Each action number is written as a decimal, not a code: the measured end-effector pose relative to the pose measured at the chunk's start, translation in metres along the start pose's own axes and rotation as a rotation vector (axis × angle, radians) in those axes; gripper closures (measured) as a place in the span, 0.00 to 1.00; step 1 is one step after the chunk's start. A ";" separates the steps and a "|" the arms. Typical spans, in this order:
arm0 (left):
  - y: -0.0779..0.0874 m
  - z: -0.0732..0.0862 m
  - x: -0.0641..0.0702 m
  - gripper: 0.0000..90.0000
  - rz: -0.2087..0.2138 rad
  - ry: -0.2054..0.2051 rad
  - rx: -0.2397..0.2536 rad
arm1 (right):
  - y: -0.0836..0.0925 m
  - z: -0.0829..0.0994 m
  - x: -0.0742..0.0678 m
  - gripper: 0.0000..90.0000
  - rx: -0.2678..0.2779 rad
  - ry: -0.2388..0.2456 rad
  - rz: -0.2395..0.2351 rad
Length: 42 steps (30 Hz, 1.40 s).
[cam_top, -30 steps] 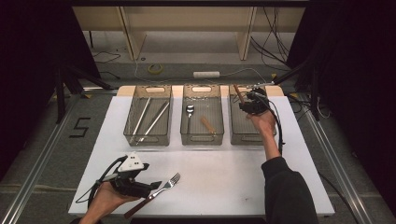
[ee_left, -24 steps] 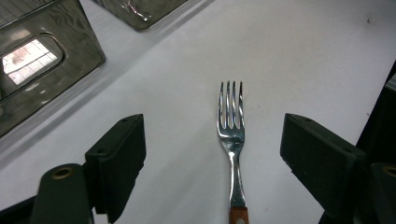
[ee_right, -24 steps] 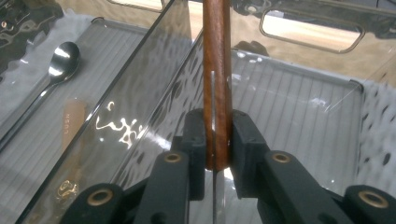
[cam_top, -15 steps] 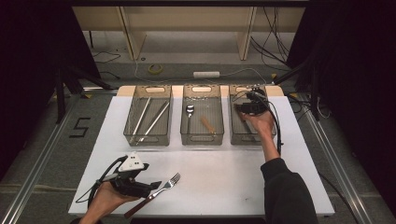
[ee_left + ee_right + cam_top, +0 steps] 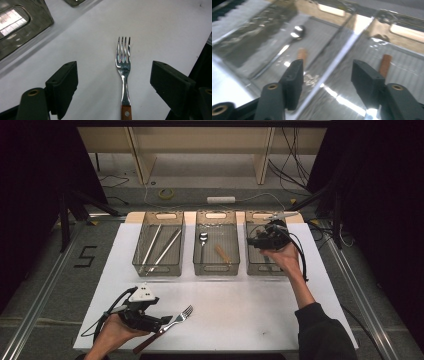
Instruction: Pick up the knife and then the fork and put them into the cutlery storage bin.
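Fork [image 5: 123,72] lies flat on the table [image 5: 250,305] between the open fingers of the left gripper [image 5: 165,321], untouched; right gripper [image 5: 252,241], fingers just opened on nothing, is held over the right bin [image 5: 260,265]; spoon [image 5: 202,239] at 12 o'clock in the middle bin [image 5: 216,268].

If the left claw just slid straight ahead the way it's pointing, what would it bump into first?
Probably nothing at once: the fork already lies between the left claw's open jaws, untouched, with bare white table beyond its tines.

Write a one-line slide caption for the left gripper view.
Open hand-held gripper straddles a wooden-handled fork lying on the white table, jaws clear of it on both sides.
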<state>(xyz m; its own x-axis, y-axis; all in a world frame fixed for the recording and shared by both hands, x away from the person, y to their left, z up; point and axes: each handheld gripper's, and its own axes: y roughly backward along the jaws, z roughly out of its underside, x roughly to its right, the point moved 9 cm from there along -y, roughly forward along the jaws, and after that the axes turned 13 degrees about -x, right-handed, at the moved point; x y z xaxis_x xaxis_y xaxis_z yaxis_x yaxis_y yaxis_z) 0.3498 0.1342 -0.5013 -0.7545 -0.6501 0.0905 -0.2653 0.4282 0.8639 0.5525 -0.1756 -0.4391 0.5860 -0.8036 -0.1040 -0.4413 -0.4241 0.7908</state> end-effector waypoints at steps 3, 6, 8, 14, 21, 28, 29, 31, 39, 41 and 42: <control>-0.001 0.002 0.001 0.24 -0.010 -0.006 -0.026 | 0.012 0.007 -0.014 0.43 0.025 0.036 -0.022; 0.000 0.001 0.001 0.25 -0.019 -0.010 -0.030 | 0.022 0.016 -0.026 0.40 0.044 0.066 -0.043; 0.000 0.002 0.001 0.25 -0.018 -0.010 -0.036 | 0.028 0.024 -0.033 0.39 0.056 0.087 -0.047; -0.001 0.006 0.000 0.25 -0.028 -0.021 -0.079 | 0.040 0.049 -0.052 0.37 0.098 0.109 -0.087; -0.001 0.014 0.000 0.27 -0.041 -0.031 -0.135 | 0.046 0.075 -0.064 0.36 0.118 0.137 -0.101; 0.001 0.026 -0.001 0.30 -0.037 -0.021 -0.200 | 0.051 0.092 -0.073 0.35 0.146 0.103 -0.150; 0.001 0.028 0.000 0.31 -0.036 -0.016 -0.212 | 0.051 0.094 -0.075 0.35 0.145 0.103 -0.155; 0.000 0.031 0.000 0.32 -0.036 -0.018 -0.229 | 0.051 0.099 -0.078 0.35 0.144 0.106 -0.158; -0.008 0.048 0.006 0.38 -0.003 -0.003 -0.339 | 0.049 0.115 -0.083 0.35 0.122 0.105 -0.171; -0.009 0.050 0.007 0.42 0.001 -0.001 -0.355 | 0.048 0.118 -0.086 0.35 0.117 0.105 -0.183; -0.009 0.051 0.007 0.44 -0.001 0.001 -0.357 | 0.047 0.119 -0.087 0.35 0.115 0.104 -0.189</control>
<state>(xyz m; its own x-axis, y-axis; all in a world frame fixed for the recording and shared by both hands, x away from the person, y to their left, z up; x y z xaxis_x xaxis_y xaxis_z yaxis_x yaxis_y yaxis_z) 0.3161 0.1574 -0.5333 -0.7539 -0.6509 0.0895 -0.0398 0.1813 0.9826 0.3997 -0.1750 -0.4646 0.7298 -0.6605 -0.1766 -0.3880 -0.6129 0.6884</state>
